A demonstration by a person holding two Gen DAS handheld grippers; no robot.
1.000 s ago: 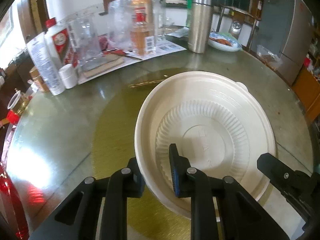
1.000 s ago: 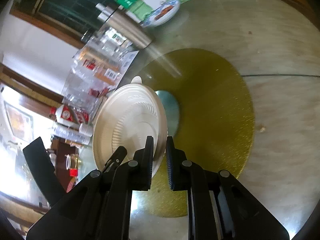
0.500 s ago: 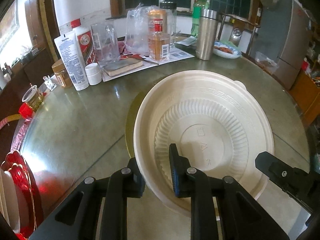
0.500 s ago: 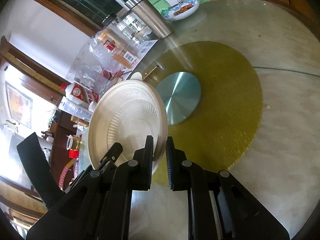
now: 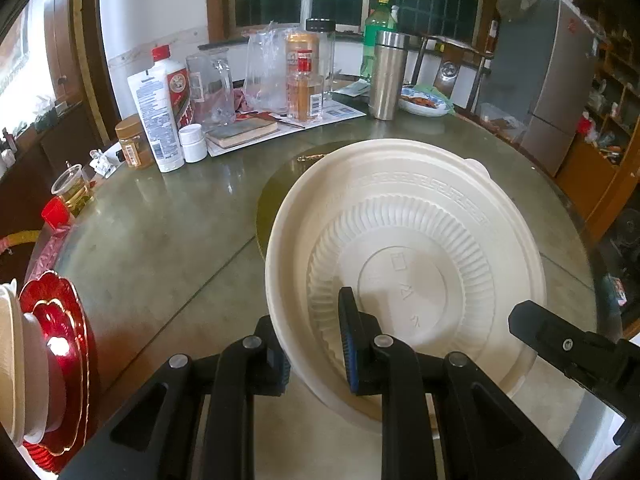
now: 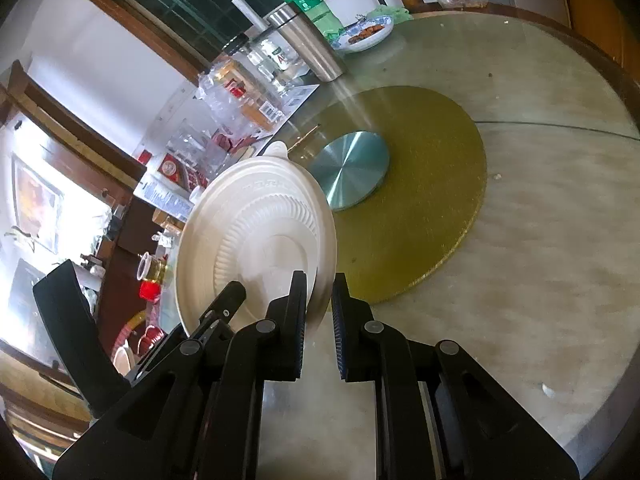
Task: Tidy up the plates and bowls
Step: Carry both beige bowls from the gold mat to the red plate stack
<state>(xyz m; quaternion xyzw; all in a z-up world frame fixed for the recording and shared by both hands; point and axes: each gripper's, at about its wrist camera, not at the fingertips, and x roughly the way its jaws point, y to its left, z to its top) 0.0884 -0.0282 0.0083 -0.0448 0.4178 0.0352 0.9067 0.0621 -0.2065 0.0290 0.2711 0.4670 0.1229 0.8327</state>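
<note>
1. The round table (image 5: 160, 248) is filling both views, its greenish stone top lying under glass, with a gold disc (image 6: 424, 200) sitting at its middle and a small silver hub (image 6: 350, 168) resting on that disc.
2. The cream plastic plate (image 5: 404, 276) is being held off the table, tilted, its ribbed underside facing the left wrist camera; in the right wrist view it (image 6: 256, 240) is standing nearly on edge, left of the gold disc.
3. The left gripper (image 5: 316, 350) is pinching the plate's near rim, one finger sitting against the ribbed underside and the other behind the rim.
4. The right gripper (image 6: 320, 320) is clamping the plate's rim at another spot, the rim passing between its two narrowly spaced fingers; in the left wrist view it is showing as a black finger at the plate's lower right.
5. A stack of red gold-edged plates (image 5: 60, 360) is sitting at the table's left edge, with a white bowl (image 5: 12, 364) lying on top.
6. A steel flask (image 5: 388, 76) is standing at the far side, just beside a blue-patterned dish (image 5: 424, 102) of food.
7. A white bottle with a red cap (image 5: 176, 80), a white tube (image 5: 154, 120), a small white jar (image 5: 193, 143) and an amber bottle (image 5: 305, 92) are crowding the far left, near a book (image 5: 244, 131).
8. A plastic cup (image 5: 72, 190) of yellowish liquid is standing close to the left rim.
</note>
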